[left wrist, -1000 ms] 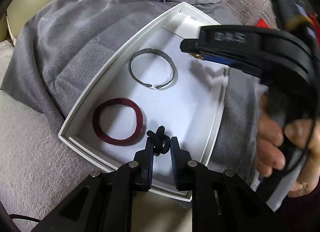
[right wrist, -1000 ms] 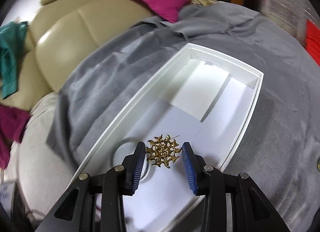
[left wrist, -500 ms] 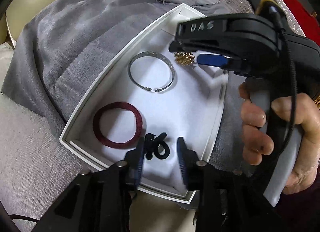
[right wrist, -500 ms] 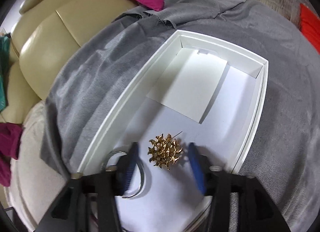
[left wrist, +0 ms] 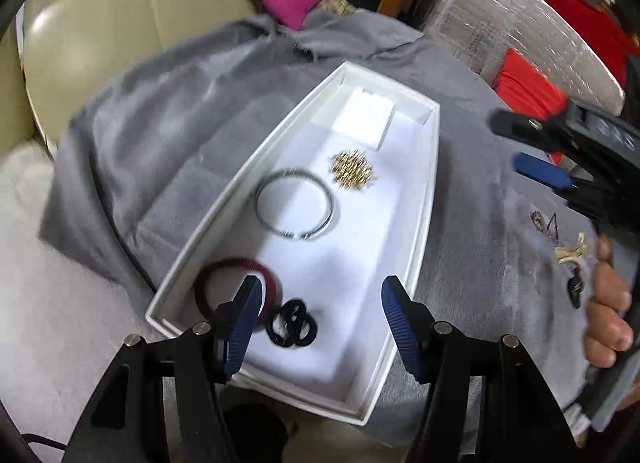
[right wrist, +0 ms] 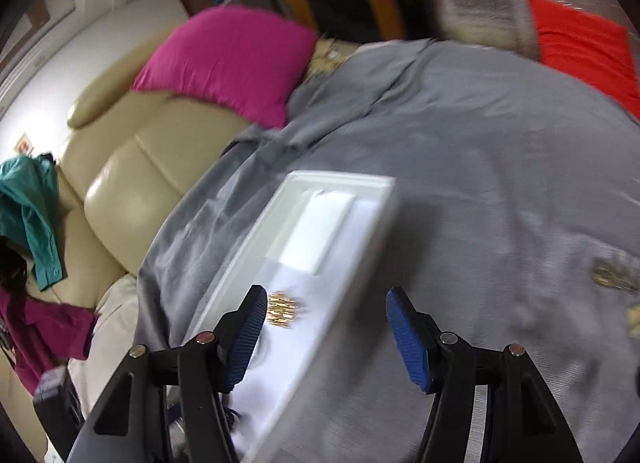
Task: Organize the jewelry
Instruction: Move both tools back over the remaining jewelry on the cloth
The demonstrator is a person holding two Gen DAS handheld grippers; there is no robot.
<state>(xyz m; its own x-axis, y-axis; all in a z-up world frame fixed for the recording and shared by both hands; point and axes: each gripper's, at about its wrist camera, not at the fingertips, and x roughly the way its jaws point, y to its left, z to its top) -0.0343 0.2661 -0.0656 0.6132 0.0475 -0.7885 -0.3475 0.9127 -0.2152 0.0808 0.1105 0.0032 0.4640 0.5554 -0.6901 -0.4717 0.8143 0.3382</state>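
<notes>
White cardboard tray (left wrist: 424, 199) on the grey cloth (left wrist: 168, 135) already holds four pieces: gold brooch (left wrist: 352, 169) toward its far end, silver bangle (left wrist: 295, 209) mid-tray, maroon band (left wrist: 236, 287) and black hair tie (left wrist: 294, 323) at the near left corner. Its long axis runs away from you. Your left gripper (left wrist: 318, 323) and right gripper (right wrist: 326, 337) both gape wide, holding nothing. Small loose pieces (left wrist: 560, 239) wait on the cloth, off the tray's right edge.
</notes>
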